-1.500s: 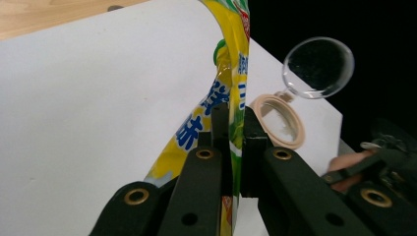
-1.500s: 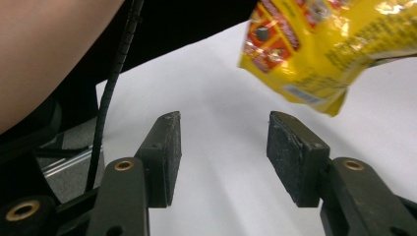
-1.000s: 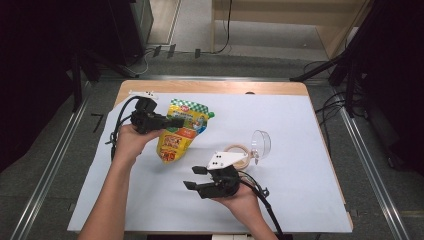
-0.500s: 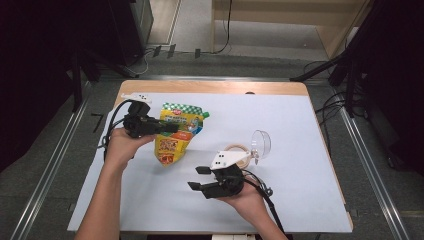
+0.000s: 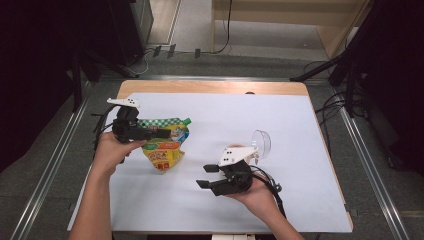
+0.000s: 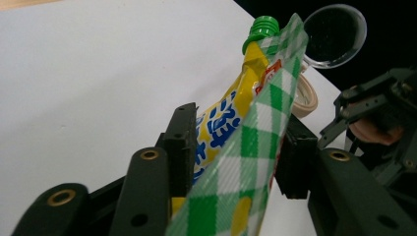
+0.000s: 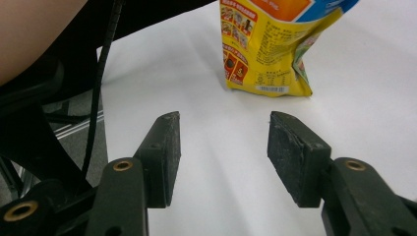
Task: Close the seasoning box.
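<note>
Left gripper view: left gripper [image 6: 236, 147] jaws just opening, pouch [image 6: 246, 147] between them, released | right gripper [image 7: 223, 147] spread, empty.

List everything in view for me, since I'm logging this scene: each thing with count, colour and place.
pouch: one, yellow with green checks and a green cap, left part of the sheet, between the left jaws
clear cup: one, transparent, on its side, right of centre
tape roll: one, beige, beside the cup
sheet: one, white, covering the table
table: one, wooden, edge showing at the far side
left gripper: one, black, jaws just opening around the pouch
right gripper: one, black, open and holding nothing, near the front edge
</note>
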Motion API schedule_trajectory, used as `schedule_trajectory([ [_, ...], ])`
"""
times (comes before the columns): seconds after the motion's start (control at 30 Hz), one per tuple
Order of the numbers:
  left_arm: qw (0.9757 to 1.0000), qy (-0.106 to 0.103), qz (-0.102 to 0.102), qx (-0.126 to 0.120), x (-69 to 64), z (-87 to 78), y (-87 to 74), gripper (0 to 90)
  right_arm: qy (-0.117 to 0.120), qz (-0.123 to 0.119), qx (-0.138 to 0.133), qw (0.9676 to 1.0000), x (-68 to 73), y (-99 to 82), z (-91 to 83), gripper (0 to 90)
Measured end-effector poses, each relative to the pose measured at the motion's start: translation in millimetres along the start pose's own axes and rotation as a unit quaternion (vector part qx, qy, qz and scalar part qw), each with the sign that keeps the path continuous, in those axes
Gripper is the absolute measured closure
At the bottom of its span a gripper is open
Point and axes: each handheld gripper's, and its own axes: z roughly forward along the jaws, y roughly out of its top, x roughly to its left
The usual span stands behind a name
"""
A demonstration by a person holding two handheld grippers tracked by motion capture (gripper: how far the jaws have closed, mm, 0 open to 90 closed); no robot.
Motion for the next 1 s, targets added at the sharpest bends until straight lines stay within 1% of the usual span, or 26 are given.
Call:
schedule_trajectory([
  [0.07, 1.0, 0.005, 0.006, 0.004, -1.7, -0.8, -0.8, 54.7, 0.002, 0.007, -0.003, 1.0, -0.8, -1.6, -4.2, 48.0],
  [0.13, 0.9999, 0.012, 0.008, 0.003, -2.9, -2.2, -1.9, 53.1, -0.002, 0.007, -0.008, 0.9999, -1.6, -3.1, -7.4, 48.0],
  [0.2, 0.9999, 0.011, 0.001, 0.001, -2.8, -4.3, -2.9, 50.7, -0.004, 0.006, -0.004, 1.0, -1.8, -4.7, -9.1, 48.0],
  [0.33, 0.9998, 0.02, 0.0, 0.002, -4.4, -9.8, -4.2, 48.2, -0.007, 0.012, -0.001, 0.9999, -4.4, -8.8, -12.5, 48.0],
  [0.4, 0.9998, 0.022, 0.002, 0.002, -5.8, -12.4, -4.8, 47.8, -0.009, 0.016, 0.0, 0.9998, -5.1, -10.2, -14.5, 48.0],
  [0.47, 0.9995, 0.03, 0.004, 0.003, -7.3, -15.3, -6.1, 46.6, -0.013, 0.014, -0.002, 0.9998, -5.8, -11.9, -17.4, 48.2],
  [0.5, 0.9995, 0.031, 0.006, 0.002, -7.4, -17.0, -6.9, 46.6, -0.016, 0.015, -0.002, 0.9998, -6.0, -12.7, -19.1, 48.2],
  [0.6, 0.9995, 0.033, 0.004, -0.001, -7.4, -21.5, -10.0, 45.6, -0.024, 0.016, -0.002, 0.9996, -6.9, -15.0, -25.9, 48.3],
  [0.7, 0.9993, 0.036, 0.007, 0.003, -7.6, -24.8, -13.7, 44.7, -0.027, 0.019, -0.005, 0.9994, -7.6, -16.9, -33.5, 48.4],
  [0.8, 0.9989, 0.046, 0.007, 0.008, -7.2, -27.7, -17.8, 44.0, -0.034, 0.018, -0.009, 0.9992, -9.6, -18.3, -40.4, 48.7],
  [0.87, 0.9981, 0.059, 0.009, 0.014, -6.7, -29.8, -20.5, 43.2, -0.037, 0.022, -0.011, 0.999, -11.4, -18.9, -44.5, 48.8],
  [0.9, 0.9981, 0.059, 0.01, 0.015, -6.1, -31.4, -22.1, 43.1, -0.038, 0.022, -0.012, 0.999, -12.3, -19.2, -46.5, 48.9],
  [1.0, 0.9983, 0.059, 0.005, 0.005, -3.9, -36.5, -27.0, 43.1, -0.043, 0.024, -0.014, 0.9987, -14.4, -20.4, -51.7, 49.1],
])
